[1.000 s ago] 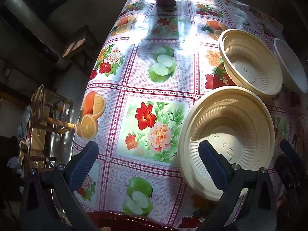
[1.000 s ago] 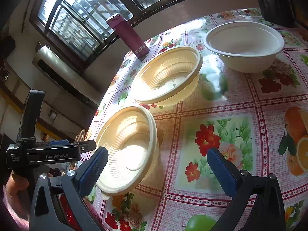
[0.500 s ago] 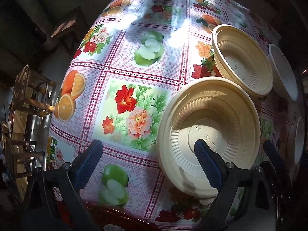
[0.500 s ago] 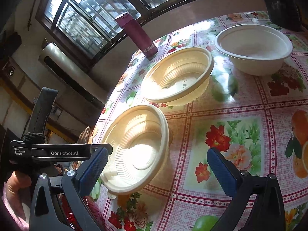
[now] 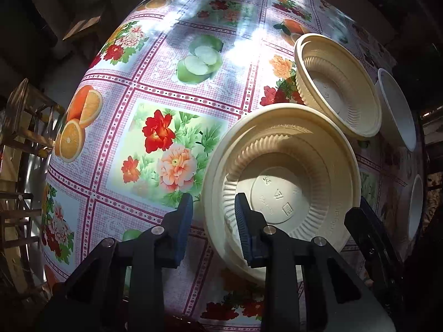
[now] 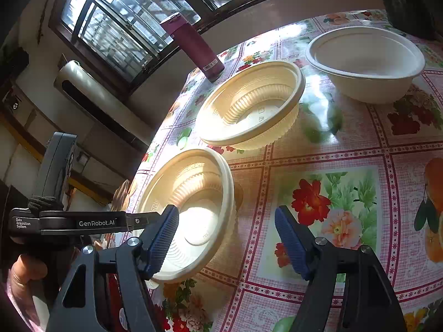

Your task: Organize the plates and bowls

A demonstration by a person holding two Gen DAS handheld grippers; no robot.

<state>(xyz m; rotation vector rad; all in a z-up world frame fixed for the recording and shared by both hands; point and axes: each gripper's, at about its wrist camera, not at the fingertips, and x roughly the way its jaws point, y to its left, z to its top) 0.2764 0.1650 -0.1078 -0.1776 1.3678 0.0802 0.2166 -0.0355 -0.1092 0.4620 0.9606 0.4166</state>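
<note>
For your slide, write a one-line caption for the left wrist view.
Left gripper closing astride the near cream bowl's rim on a floral tablecloth.

Both grippers' fingers closing astride near bowl rim.

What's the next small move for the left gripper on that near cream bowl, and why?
Probably finish closing. The left gripper straddles the near cream bowl's rim, its jaws have just been closing, yet a gap shows on the outer side.
</note>
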